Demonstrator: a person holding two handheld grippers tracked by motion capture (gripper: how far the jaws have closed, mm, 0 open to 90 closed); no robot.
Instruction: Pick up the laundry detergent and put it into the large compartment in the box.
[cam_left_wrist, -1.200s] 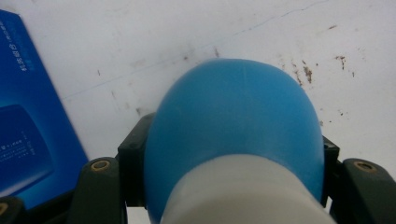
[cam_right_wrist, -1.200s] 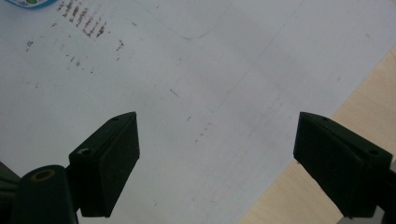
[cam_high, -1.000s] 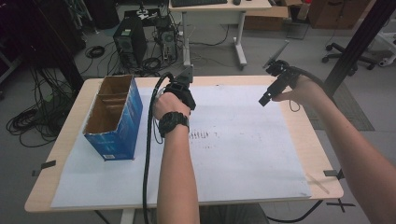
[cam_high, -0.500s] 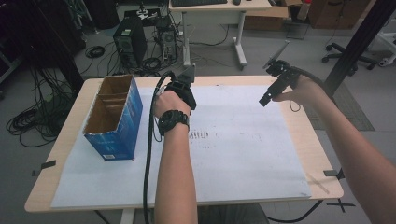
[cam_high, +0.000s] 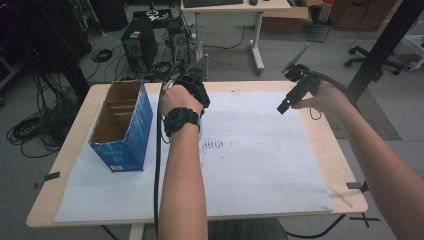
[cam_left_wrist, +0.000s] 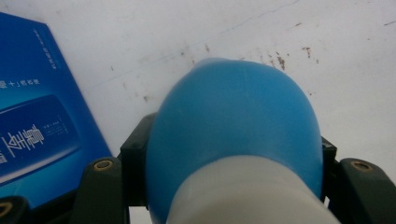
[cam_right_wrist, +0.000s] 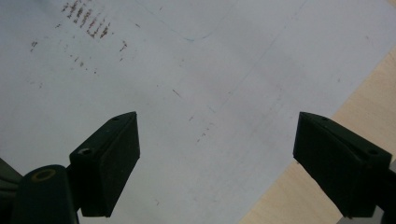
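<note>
A blue, rounded object with a white base (cam_left_wrist: 236, 149), perhaps a bottle or bulb though its kind cannot be told, sits clamped between the jaws of the left gripper (cam_left_wrist: 233, 172), which press on both its flanks; it hangs over the white paper sheet (cam_left_wrist: 327, 70) just beside the blue cardboard box (cam_left_wrist: 37, 121), whose printed side wall lies close to the left jaw; in the high view the left gripper (cam_high: 192, 87) is mostly covered by the hand, just to the right of the open, divided blue box (cam_high: 122, 125); the right gripper (cam_high: 292, 95) is held well apart from the box, near the far right edge of the table (cam_high: 330, 145), its jaws spread wide with nothing between them, only paper and bare wood below (cam_right_wrist: 212, 154); the likely risk is the smooth, curved blue shell slipping or rotating in the grip, since the pads meet it on rounded flanks; if the object is meant for the box, it could catch on the near wall or the cardboard divider and tip the light box over, as nothing steadies it.
</note>
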